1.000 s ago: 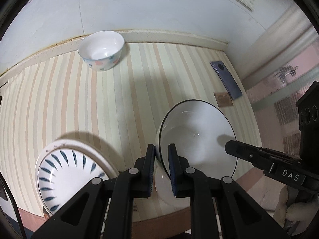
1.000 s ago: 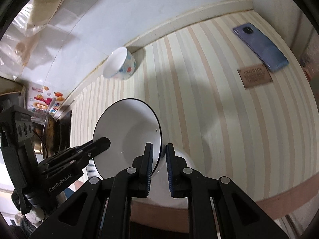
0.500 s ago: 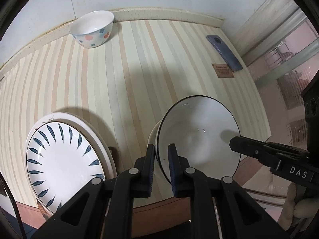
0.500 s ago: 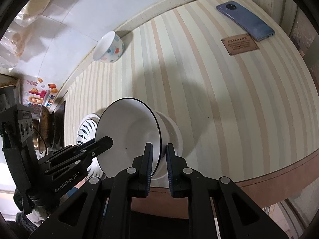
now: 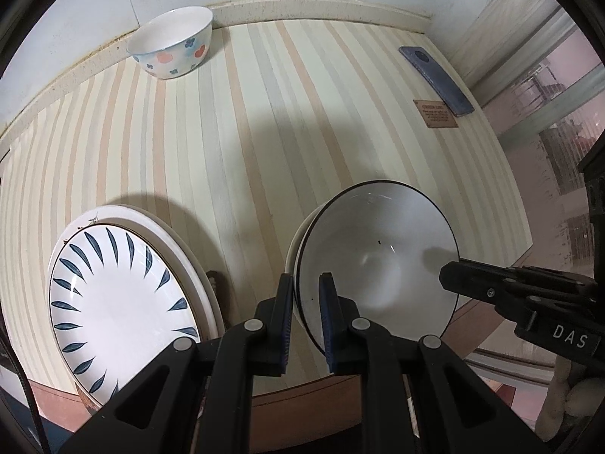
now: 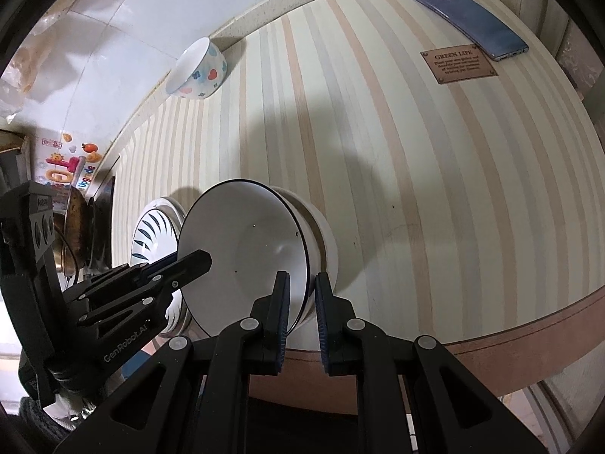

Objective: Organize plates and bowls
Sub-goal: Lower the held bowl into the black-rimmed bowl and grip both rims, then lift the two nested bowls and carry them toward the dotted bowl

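Gripping opposite sides of one rim, both tongs carry the black-rimmed bowl (image 5: 378, 257) together, which looks like a way to keep a wide, slippery dish level as it is nested; I judge the step in hand to be setting it into the plain white bowl (image 6: 327, 242) directly under it, near the front edge of the striped tabletop (image 5: 234, 143). Left of the left tongs (image 5: 307, 287), just beside them, lies the blue-leaf plate (image 5: 117, 299), resting on a larger white plate (image 5: 196, 265) whose rim shows around it, so the plates seem already stacked. The left tongs are nearly together, clamped on the near-left rim of the black-rimmed bowl, one finger outside the wall and one inside. Right of them, the right tongs (image 6: 302, 295) are likewise almost closed on the bowl's opposite rim, the wall pinched between the blue pads. The black-rimmed bowl sits tilted over the white one; whether its base already rests inside I cannot tell. Well ahead of both tongs, against the back wall, stands the flower-patterned bowl (image 5: 172, 47), apart from the rest and probably still to be gathered. Far ahead and to the right of the right tongs lie a phone (image 6: 470, 22) and a small brown plaque (image 6: 457, 66), side by side and clear of the dishes.
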